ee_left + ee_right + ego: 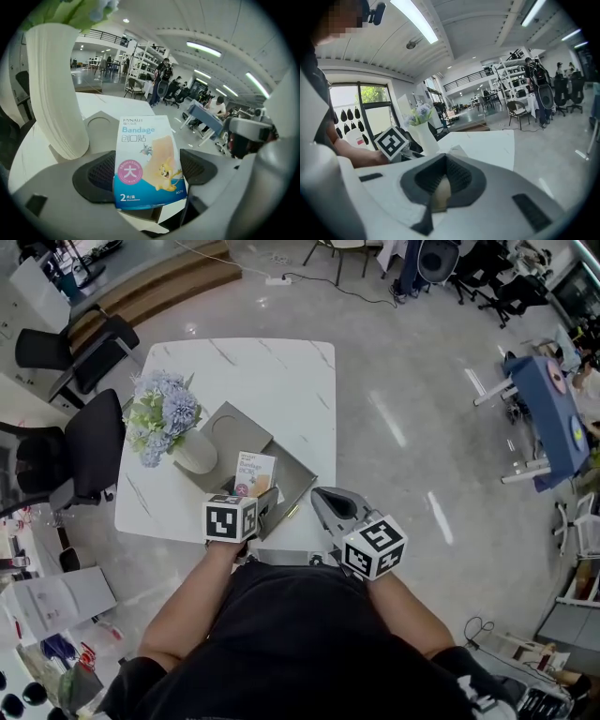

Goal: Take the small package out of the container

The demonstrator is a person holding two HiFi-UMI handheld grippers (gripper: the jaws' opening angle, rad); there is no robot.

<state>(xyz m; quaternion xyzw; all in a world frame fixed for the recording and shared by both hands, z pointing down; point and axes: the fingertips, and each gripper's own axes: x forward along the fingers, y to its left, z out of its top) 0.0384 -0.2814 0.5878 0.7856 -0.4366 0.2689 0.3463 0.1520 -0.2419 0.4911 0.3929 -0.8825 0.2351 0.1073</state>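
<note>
L gripper (269, 500): hovering over the table's near edge, abt mid-way along it. Jaws are set narrow and pinching the small package (255, 474), w/ the pads (101, 174) pressing its two side edges.

Small package: standing upright in the L jaws, printed "Bandage" face turning twd that gripper's camera. It's showing over the container's near end. Can't tell if its bottom edge is clearing the container.

Container (231, 426): grey flat carton, lying open on a diagonal from the table's middle twd the near right corner. A round dent is showing in its far panel.

R gripper (319, 493): hanging at the table's near right corner, just beside the container's near end. Jaws are drawn together and gripping nothing. A beige sliver is showing thru the gap, can't tell what.

Vase (195, 452): white, ribbed, carrying flowers (161, 413). It's standing nr the table's left edge, right beside the container & close on the package's left.

Table (281, 367): white marble-look top, w/ its far edge and far right corner lying well apart from both grippers.

Chairs (80, 451): black, crowding the table's left edge.

Floor (403, 418): grey, running wide along the table's right edge.
</note>
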